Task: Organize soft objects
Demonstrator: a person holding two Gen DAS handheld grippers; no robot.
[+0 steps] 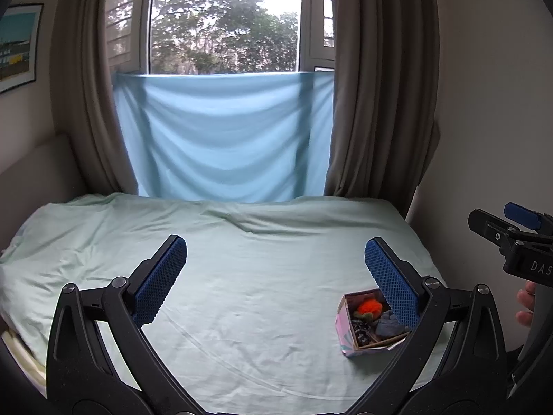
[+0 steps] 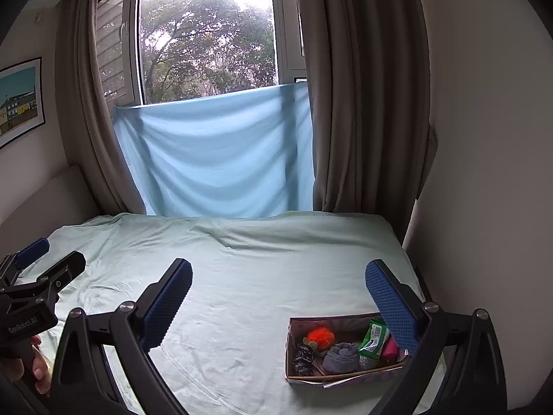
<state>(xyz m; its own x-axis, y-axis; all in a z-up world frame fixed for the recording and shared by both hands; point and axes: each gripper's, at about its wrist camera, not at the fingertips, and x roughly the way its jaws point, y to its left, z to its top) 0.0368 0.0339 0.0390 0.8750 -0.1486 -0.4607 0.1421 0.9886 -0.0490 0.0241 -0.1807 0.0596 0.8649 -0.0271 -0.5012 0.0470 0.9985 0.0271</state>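
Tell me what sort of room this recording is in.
Most likely a bedroom: a bed under a pale green sheet, brown curtains framing a window, and a framed picture on the wall. A box of soft items sits on the bed.
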